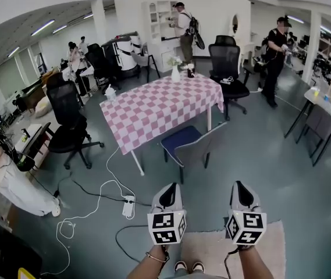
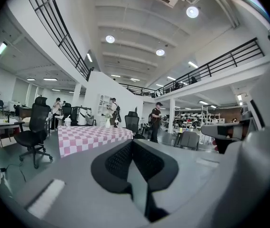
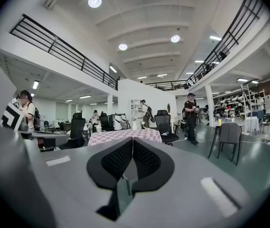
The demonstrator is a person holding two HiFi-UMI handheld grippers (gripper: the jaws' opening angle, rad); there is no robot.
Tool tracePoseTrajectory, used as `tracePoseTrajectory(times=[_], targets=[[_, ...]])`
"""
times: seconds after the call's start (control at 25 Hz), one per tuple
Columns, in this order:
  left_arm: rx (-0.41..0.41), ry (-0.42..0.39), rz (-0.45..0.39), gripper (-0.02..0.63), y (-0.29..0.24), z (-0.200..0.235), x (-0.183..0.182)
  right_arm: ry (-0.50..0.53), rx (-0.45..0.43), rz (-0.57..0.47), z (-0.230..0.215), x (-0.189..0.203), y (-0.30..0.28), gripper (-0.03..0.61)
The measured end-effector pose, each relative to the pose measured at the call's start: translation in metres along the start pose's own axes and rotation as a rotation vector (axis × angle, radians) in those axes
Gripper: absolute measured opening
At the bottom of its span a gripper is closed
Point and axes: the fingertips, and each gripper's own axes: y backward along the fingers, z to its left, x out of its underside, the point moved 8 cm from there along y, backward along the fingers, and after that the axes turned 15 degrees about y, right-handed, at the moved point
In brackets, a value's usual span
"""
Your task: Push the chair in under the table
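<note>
A grey chair with a blue seat (image 1: 187, 142) stands pulled out at the near side of a table with a pink-and-white checked cloth (image 1: 159, 106); its back faces me. My left gripper (image 1: 169, 195) and right gripper (image 1: 242, 194) hang side by side well short of the chair, both shut and empty, touching nothing. In the left gripper view the shut left gripper (image 2: 132, 142) points at the checked table (image 2: 93, 134) far ahead. The right gripper view has the shut right gripper (image 3: 133, 139) aimed at the same table (image 3: 124, 136). The chair is hidden in both gripper views.
A black office chair (image 1: 69, 124) stands left of the table, another (image 1: 227, 68) behind it. A white power strip (image 1: 128, 206) and cables (image 1: 98, 201) lie on the floor at left. A beige rug (image 1: 223, 251) is underfoot. People stand around the room; a grey chair and desk (image 1: 319, 127) at right.
</note>
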Motion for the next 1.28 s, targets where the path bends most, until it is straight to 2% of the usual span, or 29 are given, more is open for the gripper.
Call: tracePoseTrajectory(times=[0.16, 0.2, 0.32, 0.6, 0.64, 1.08, 1.28], targets=[[0.001, 0.013, -0.009, 0.011, 0.002, 0.0, -0.001, -0.015, -0.011, -0.024, -0.002, -0.001, 0.002, 0.015], [0.004, 0.016, -0.009, 0.043, 0.002, -0.001, -0.001, -0.02, -0.014, -0.027, -0.003, -0.002, 0.002, 0.015], [0.009, 0.023, -0.009, 0.073, 0.001, -0.002, -0.003, -0.04, -0.016, -0.034, -0.006, -0.003, 0.003, 0.026], [0.01, 0.043, -0.014, 0.141, -0.005, 0.005, -0.003, -0.101, -0.009, -0.043, -0.009, -0.001, -0.004, 0.113], [0.013, 0.046, -0.012, 0.143, -0.007, 0.007, -0.003, -0.108, -0.006, -0.044, -0.009, -0.001, -0.005, 0.135], [0.034, 0.033, 0.016, 0.139, -0.03, 0.035, -0.005, -0.131, 0.089, -0.007, -0.014, 0.011, -0.021, 0.135], [0.027, 0.041, 0.051, 0.134, -0.056, 0.042, 0.0, -0.148, 0.123, 0.022, -0.028, 0.02, -0.039, 0.133]])
